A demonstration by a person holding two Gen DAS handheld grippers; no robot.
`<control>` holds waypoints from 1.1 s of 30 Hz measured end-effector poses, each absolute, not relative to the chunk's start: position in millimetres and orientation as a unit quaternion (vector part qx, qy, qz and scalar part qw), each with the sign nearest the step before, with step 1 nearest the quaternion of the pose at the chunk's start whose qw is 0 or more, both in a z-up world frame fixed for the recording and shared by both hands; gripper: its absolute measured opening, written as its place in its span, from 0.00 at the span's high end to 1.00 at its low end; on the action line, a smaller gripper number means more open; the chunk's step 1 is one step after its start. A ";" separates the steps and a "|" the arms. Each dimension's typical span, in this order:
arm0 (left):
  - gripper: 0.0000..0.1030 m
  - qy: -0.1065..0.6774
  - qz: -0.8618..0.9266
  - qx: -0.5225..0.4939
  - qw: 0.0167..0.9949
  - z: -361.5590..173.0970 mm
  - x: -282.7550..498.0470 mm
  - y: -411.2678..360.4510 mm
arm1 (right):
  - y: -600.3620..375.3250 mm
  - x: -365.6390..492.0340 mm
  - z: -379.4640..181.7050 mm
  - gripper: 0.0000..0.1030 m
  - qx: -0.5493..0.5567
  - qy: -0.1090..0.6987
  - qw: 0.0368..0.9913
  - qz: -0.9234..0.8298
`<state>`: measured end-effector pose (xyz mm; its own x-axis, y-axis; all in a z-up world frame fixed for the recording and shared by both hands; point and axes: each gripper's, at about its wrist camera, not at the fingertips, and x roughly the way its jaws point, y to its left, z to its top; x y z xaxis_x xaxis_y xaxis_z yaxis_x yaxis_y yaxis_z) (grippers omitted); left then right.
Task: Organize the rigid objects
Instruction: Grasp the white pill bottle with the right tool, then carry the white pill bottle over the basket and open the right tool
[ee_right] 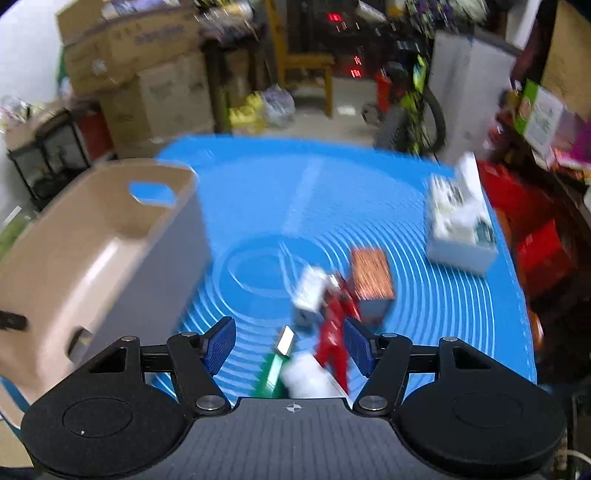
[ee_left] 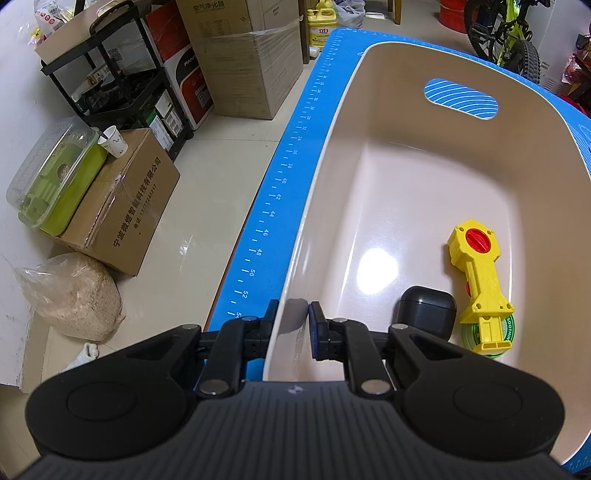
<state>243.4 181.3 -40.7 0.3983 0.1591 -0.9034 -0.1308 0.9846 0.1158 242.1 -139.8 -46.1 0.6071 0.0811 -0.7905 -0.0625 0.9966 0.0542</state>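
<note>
A beige bin [ee_left: 424, 206] stands on the blue mat [ee_left: 291, 155]. Inside it lie a yellow toy with a red disc [ee_left: 480, 280], a black case [ee_left: 424, 310] and a green round tin [ee_left: 495, 332] under the toy. My left gripper [ee_left: 291, 317] is shut on the bin's near-left wall. In the blurred right wrist view the bin [ee_right: 110, 236] is at left. My right gripper [ee_right: 291, 343] is open and empty above a red figure [ee_right: 336, 325], a white block [ee_right: 310, 291], a green and white item [ee_right: 277, 362], a white object [ee_right: 306, 380], and an orange-topped box [ee_right: 371, 280].
A white printed box [ee_right: 458, 225] sits at the mat's far right. Left of the table are cardboard boxes [ee_left: 122, 206], a clear-lidded green container [ee_left: 55, 177], a sack of grain [ee_left: 70, 295] and a black shelf [ee_left: 110, 81]. Clutter and a bicycle [ee_left: 509, 33] lie beyond.
</note>
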 end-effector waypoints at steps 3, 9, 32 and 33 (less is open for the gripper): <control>0.83 0.542 0.087 0.012 0.836 -40.8 243.5 181.9 | -144.1 247.8 -66.8 0.31 0.005 0.473 0.880 0.034; 0.83 0.542 0.088 0.012 0.836 -40.9 243.2 180.6 | -147.2 252.8 -94.3 0.32 -0.005 0.509 0.860 0.034; 0.83 0.542 0.088 0.012 0.836 -40.8 243.8 180.6 | -140.6 253.1 -76.9 0.55 -0.002 0.476 0.878 0.044; 0.83 0.542 0.089 0.013 0.836 -40.6 244.1 180.5 | -141.4 252.3 -72.7 0.55 0.003 0.468 0.883 0.045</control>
